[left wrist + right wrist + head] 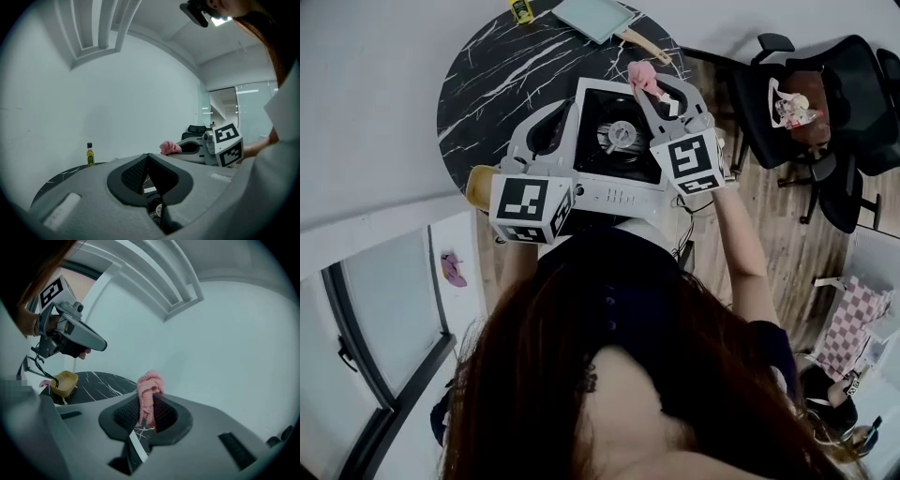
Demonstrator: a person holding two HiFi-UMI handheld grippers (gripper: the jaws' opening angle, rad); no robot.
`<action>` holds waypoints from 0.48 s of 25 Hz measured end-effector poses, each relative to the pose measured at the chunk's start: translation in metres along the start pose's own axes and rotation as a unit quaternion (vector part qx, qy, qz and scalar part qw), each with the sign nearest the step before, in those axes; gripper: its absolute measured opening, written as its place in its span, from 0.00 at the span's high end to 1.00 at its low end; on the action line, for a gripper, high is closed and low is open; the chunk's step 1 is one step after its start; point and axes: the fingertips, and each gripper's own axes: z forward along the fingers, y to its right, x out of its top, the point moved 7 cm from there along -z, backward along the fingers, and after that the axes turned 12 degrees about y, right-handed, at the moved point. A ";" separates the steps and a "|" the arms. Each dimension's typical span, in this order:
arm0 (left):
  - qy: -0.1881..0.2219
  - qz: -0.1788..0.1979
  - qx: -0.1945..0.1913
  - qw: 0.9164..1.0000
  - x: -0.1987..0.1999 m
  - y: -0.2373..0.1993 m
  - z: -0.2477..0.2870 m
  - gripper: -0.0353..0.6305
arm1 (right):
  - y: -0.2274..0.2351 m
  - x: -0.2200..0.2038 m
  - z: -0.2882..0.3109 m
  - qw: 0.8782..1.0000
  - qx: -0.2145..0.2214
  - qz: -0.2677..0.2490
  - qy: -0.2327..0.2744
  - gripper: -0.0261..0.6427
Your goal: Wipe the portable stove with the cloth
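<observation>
Black marbled counter [487, 84] carries a yellow dish [478, 185] at its left edge and the portable stove [614, 192] nearer the person. Over the stove's left side, the left claw [147, 158] is clenched on nothing, its tips meeting. To the right, the right claw [149, 401] grasps the pink knitted cloth [151, 383], a bunch of which sticks out past the tips over the stove's far right corner; whether it touches the stove I cannot tell. The cloth looks light, soft and limp, so it probably needs pinching on a gathered fold, leaving a loose wad to rub with. The stove looks rigid and likely to slide, so steadying its rim may help. Office chairs [825, 103] stand farther right.
</observation>
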 end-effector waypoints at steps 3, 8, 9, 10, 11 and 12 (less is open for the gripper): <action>-0.006 -0.002 0.005 1.000 -0.003 0.001 0.004 0.93 | 0.004 -0.009 0.010 1.000 0.015 -0.005 -0.002 0.87; -0.015 -0.003 0.012 1.000 -0.007 0.001 0.010 0.93 | 0.010 -0.025 0.029 0.999 0.053 -0.005 -0.007 0.87; -0.018 -0.004 0.013 1.000 -0.008 0.001 0.012 0.93 | 0.010 -0.028 0.033 0.998 0.061 -0.007 -0.008 0.87; -0.020 -0.004 0.012 1.000 -0.009 0.001 0.013 0.93 | 0.011 -0.032 0.037 0.998 0.068 -0.010 -0.008 0.87; -0.023 -0.003 0.011 1.000 -0.011 0.002 0.014 0.93 | 0.011 -0.035 0.041 0.997 0.074 -0.016 -0.008 0.87; -0.025 -0.004 0.010 1.000 -0.013 0.003 0.015 0.93 | 0.011 -0.039 0.044 0.997 0.080 -0.022 -0.008 0.87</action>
